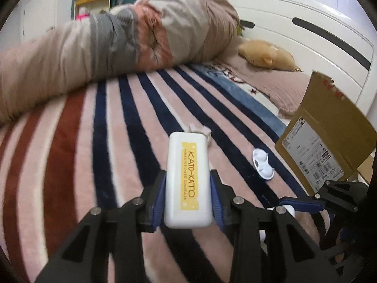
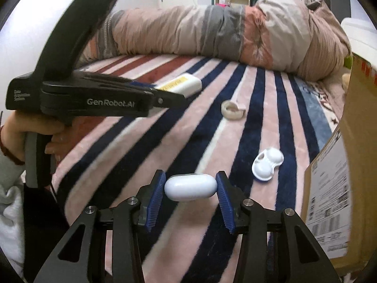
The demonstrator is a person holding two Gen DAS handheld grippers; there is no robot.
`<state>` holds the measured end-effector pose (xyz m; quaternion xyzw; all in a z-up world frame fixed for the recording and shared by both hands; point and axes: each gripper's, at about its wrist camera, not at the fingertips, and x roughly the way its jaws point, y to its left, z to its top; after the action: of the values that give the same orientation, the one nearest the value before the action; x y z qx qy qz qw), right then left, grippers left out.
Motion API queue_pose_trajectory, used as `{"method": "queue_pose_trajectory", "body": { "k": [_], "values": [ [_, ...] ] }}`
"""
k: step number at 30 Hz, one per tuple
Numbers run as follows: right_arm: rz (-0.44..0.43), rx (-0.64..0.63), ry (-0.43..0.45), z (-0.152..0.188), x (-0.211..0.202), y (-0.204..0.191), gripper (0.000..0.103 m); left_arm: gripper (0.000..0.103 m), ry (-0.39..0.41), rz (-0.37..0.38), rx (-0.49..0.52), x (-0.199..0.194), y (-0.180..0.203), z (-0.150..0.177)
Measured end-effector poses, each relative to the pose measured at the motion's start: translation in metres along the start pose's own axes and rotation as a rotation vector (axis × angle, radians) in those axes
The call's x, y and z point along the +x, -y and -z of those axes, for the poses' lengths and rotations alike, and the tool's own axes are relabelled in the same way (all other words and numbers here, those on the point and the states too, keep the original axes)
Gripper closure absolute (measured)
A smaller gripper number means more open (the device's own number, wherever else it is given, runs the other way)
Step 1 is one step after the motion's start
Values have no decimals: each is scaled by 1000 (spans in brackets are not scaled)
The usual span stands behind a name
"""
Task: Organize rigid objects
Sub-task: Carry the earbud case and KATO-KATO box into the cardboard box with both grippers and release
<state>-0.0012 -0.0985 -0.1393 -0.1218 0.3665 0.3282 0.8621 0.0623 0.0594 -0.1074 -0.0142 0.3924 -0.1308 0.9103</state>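
The left gripper (image 1: pixel 188 197) clamps a concealer box (image 1: pixel 187 181); the right gripper (image 2: pixel 190 197) pinches a white capsule (image 2: pixel 190 187), both above the blanket (image 2: pixel 146 146). The carton (image 2: pixel 329 200) sits at 3 o'clock. The rounded capsule could slip from its 2 pads.

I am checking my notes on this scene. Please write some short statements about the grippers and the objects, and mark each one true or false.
1. The left gripper holds a white box with a yellow label. True.
2. The right gripper is empty. False: a white oval case is between its pads.
3. A cardboard box stands at the right. True.
4. The white two-cup tray lies inside the cardboard box. False: it lies on the striped blanket.
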Motion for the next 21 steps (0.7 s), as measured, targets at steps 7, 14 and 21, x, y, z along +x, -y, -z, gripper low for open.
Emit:
{"method": "queue_pose_trajectory", "body": {
  "k": [7, 14, 21],
  "values": [
    [-42, 27, -107, 18, 22, 7, 63, 71, -83, -20, 8, -2, 7, 7],
    [-43, -15, -79, 28, 32, 8, 59, 71, -197, -9, -50, 31, 3, 28],
    [-20, -20, -82, 26, 29, 1, 63, 71, -230, -31, -60, 52, -2, 35]
  ]
}}
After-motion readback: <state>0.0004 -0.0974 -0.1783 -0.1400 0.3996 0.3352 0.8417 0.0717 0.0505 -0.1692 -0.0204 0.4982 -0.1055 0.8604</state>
